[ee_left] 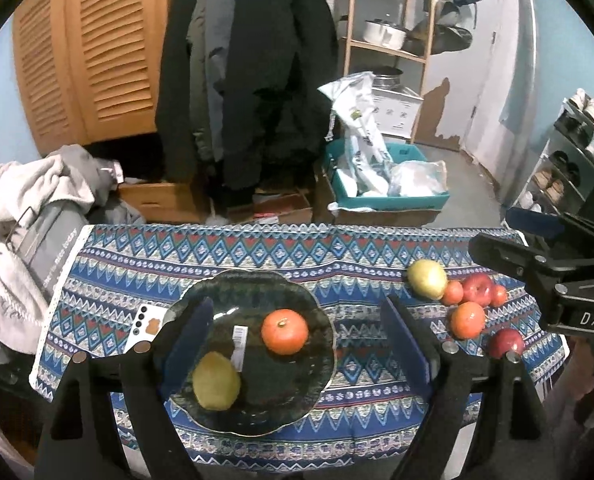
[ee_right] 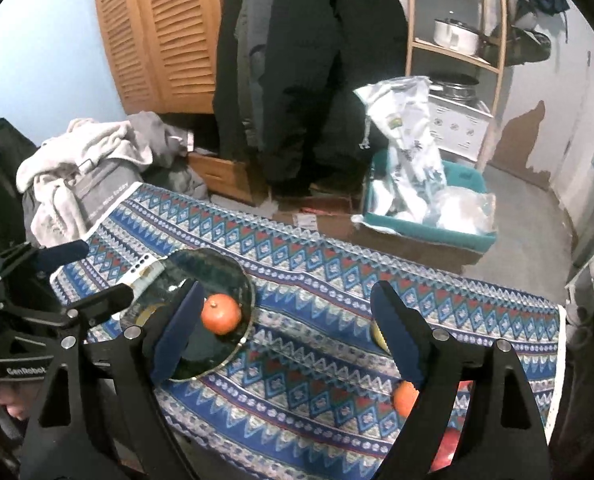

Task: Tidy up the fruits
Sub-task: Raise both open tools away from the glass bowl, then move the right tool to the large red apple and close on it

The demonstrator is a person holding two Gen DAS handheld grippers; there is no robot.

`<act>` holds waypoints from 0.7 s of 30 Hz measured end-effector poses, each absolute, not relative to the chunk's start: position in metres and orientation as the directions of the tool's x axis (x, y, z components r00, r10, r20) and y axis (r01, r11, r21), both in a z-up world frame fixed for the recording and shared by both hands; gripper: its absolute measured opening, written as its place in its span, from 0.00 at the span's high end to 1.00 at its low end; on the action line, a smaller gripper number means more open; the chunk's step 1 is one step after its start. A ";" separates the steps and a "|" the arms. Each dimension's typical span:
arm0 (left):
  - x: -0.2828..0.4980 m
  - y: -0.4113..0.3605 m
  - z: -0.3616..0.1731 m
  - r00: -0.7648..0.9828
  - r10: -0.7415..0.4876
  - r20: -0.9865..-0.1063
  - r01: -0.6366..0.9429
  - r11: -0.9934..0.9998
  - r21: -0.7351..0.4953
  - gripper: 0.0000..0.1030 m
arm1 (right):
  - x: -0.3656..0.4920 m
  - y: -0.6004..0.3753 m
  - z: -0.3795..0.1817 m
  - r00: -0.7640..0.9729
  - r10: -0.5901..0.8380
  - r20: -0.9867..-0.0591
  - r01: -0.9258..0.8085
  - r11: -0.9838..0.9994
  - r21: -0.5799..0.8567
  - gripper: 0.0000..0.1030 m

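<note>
Both my grippers, left (ee_left: pixel 297 344) and right (ee_right: pixel 293 332), hang spread, empty. Round orange tangerine (ee_left: pixel 284 331) sits at 2 o'clock on the dark glass plate (ee_left: pixel 297 280). Risk, I judge: loose round fruits (ee_left: pixel 467 304) roll off the patterned cloth (ee_left: pixel 361 420) if nudged.

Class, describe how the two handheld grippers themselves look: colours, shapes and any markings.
Both are black angular frames with silver bolts and flat dark-blue fingers. The left gripper reads "GenRobot" in white, seen from the right wrist view; the right gripper shows white letters "DAS".
</note>
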State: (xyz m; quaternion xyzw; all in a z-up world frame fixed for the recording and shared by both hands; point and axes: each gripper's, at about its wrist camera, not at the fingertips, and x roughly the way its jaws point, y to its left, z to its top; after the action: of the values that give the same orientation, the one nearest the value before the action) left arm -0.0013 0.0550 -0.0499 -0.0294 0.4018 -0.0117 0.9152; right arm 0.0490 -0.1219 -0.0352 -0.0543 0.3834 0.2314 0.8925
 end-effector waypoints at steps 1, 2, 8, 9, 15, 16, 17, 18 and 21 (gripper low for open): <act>-0.001 0.051 -0.050 0.677 -0.048 -0.734 0.005 0.998 -0.060 0.16 | 0.048 -0.127 -0.035 0.602 0.368 -0.709 -0.447 0.891 0.082 0.17; 0.000 0.048 -0.050 0.678 -0.049 -0.734 0.011 0.998 -0.057 0.16 | 0.048 -0.131 -0.035 0.604 0.365 -0.708 -0.442 0.893 0.083 0.17; 0.005 0.025 -0.052 0.669 -0.084 -0.738 0.064 0.996 -0.056 0.15 | 0.048 -0.161 -0.036 0.619 0.334 -0.711 -0.394 0.915 0.086 0.17; 0.006 0.019 -0.053 0.673 -0.079 -0.735 0.071 0.997 -0.042 0.15 | 0.048 -0.167 -0.037 0.621 0.326 -0.712 -0.385 0.919 0.085 0.17; 0.013 -0.003 -0.058 0.651 -0.116 -0.750 0.119 0.992 -0.050 0.15 | 0.049 -0.197 -0.042 0.628 0.288 -0.723 -0.324 0.941 0.093 0.17; 0.013 -0.007 -0.057 0.656 -0.111 -0.747 0.124 0.992 -0.038 0.15 | 0.049 -0.202 -0.042 0.630 0.283 -0.723 -0.316 0.944 0.094 0.17; 0.014 -0.011 -0.057 0.656 -0.112 -0.747 0.132 0.991 -0.033 0.15 | 0.048 -0.207 -0.042 0.635 0.274 -0.722 -0.304 0.948 0.092 0.17; 0.015 -0.014 -0.057 0.654 -0.119 -0.747 0.140 0.990 -0.035 0.15 | 0.048 -0.212 -0.042 0.639 0.264 -0.723 -0.293 0.952 0.088 0.17; 0.018 -0.025 -0.058 0.643 -0.151 -0.751 0.167 0.985 -0.055 0.15 | 0.047 -0.225 -0.044 0.646 0.241 -0.725 -0.264 0.961 0.084 0.17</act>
State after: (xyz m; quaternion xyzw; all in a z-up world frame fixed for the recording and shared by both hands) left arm 0.0175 -0.0252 -0.0580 0.0096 0.4132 -0.0875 0.9064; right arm 0.0466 -0.2247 -0.0437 -0.0149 0.3971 0.1392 0.9070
